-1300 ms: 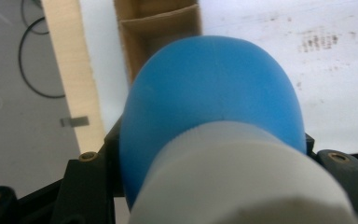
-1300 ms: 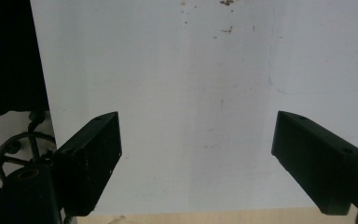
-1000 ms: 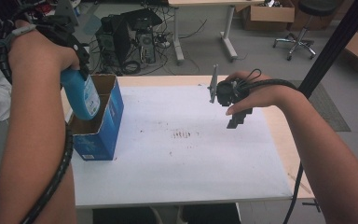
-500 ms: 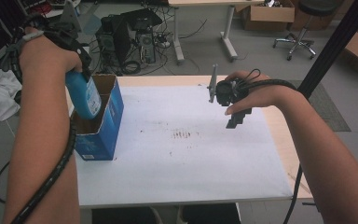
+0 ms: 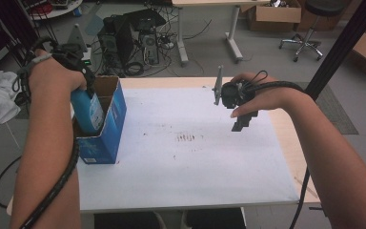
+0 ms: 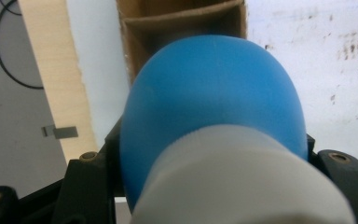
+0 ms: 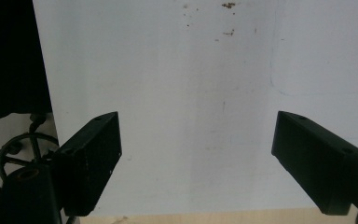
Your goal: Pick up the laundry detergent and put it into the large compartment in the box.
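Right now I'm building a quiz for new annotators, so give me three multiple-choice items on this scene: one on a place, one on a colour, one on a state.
1. Where is the blue bottle?
A. Flat on the white table top
B. Partly down in the open cardboard box
C. Held by the right gripper

2. What colour is the bottle's cap?
A. White
B. Red
C. Black

3. How is the right gripper?
A. Shut on the bottle
B. Shut on nothing
C. Open and empty

Answers: 1 B, the left gripper holds it in the box at the table's left edge; 2 A, the left gripper view shows it white; 3 C, its jaws stand wide apart over the bare table top.
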Motion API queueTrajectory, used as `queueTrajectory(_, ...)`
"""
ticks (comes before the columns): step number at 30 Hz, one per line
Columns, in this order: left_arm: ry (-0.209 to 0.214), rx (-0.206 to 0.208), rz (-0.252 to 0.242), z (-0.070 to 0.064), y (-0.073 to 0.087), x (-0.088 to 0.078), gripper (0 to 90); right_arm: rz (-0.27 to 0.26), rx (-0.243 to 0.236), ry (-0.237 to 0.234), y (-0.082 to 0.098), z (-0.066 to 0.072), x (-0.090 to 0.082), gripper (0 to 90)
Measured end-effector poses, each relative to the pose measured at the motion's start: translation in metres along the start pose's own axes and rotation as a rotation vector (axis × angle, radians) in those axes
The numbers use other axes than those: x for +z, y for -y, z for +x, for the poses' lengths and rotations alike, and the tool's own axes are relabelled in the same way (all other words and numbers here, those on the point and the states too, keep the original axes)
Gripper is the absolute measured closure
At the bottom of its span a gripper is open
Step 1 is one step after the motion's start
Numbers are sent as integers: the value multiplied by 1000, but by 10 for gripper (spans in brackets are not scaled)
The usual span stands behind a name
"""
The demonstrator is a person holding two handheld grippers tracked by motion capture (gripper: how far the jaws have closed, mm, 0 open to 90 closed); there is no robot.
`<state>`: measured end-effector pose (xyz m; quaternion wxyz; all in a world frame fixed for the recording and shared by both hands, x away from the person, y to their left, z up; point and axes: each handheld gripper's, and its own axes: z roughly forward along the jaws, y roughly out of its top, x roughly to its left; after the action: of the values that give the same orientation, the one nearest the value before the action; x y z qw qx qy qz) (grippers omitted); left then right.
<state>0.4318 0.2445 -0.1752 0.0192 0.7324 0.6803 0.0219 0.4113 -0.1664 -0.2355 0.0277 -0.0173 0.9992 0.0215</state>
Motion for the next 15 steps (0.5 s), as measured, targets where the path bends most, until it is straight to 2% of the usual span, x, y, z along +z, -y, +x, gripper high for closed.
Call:
queueTrajectory(1, 5, -3, 10, 1, 0, 9, 404, -1, 0, 0, 0, 0, 0, 159)
queueTrajectory(2, 5, -3, 10, 1, 0, 9, 405, -1, 0, 0, 0, 0, 0, 159)
queueTrajectory(3, 9, -5, 18, 2, 1, 18, 405, -2, 0, 1, 0, 0, 0, 159)
queueTrajectory(5, 11, -1, 25, 2, 0, 22, 405, -2, 1, 1, 0, 0, 0, 159)
queueTrajectory(6, 13, 0, 33, 3, 0, 30, 405, -2, 1, 1, 0, 1, 0, 159)
queueTrajectory(13, 27, -5, 44, 3, 0, 51, 404, 1, 0, -2, -1, 0, 2, 159)
queueTrajectory(15, 29, 7, 49, 4, -1, 59, 404, 5, -2, -8, -2, 0, 3, 159)
